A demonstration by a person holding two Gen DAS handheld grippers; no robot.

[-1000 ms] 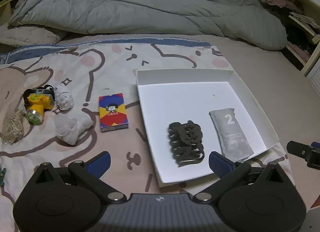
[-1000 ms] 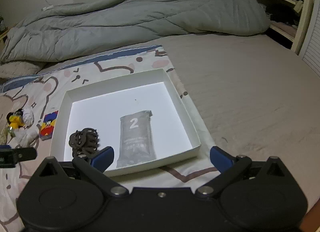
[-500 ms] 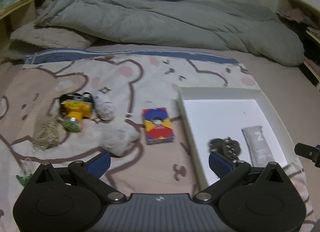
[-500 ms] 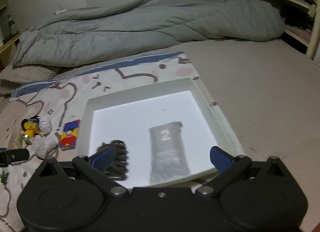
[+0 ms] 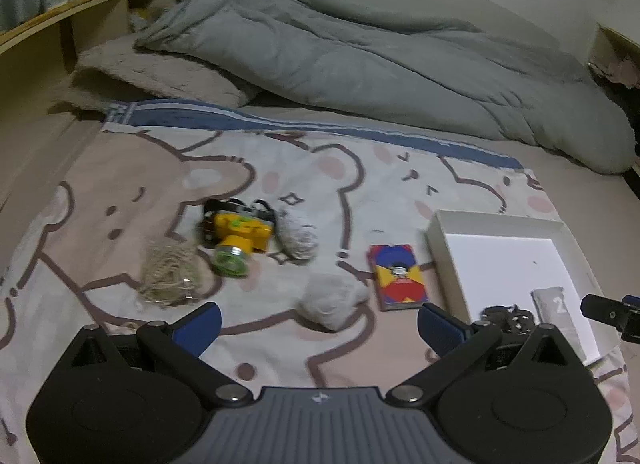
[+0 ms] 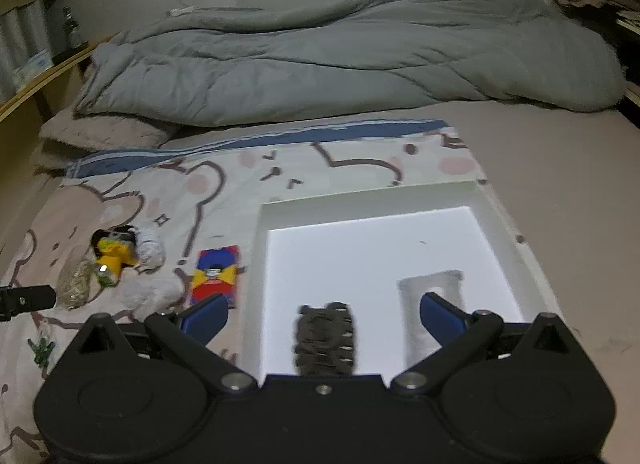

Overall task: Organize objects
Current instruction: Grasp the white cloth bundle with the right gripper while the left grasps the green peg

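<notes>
A white shallow box [image 5: 508, 260] [image 6: 372, 248] lies on the patterned sheet and holds a dark braided cord bundle [image 6: 325, 338] [image 5: 508, 316] and a grey pouch marked 2 [image 6: 432, 292] [image 5: 554, 304]. Left of the box lie a colourful card pack [image 5: 398, 282] [image 6: 216, 278], two white crumpled wads [image 5: 330, 300] [image 5: 298, 238], a yellow toy camera [image 5: 236, 234] [image 6: 110, 258] and a twine bundle [image 5: 170, 280]. My left gripper [image 5: 318, 324] hangs open over the sheet near the closer wad. Above the box's near edge, my right gripper [image 6: 322, 314] is open and empty.
A grey duvet [image 5: 360, 47] is heaped across the far side of the bed, with a beige pillow [image 5: 156, 77] at its left. A wooden headboard shelf [image 5: 60, 15] runs along the left. A small green toy [image 6: 40, 352] lies near the sheet's front left.
Both grippers have swung left. The left view moved off the box toward the loose items on the sheet. Both have stayed open and empty.
</notes>
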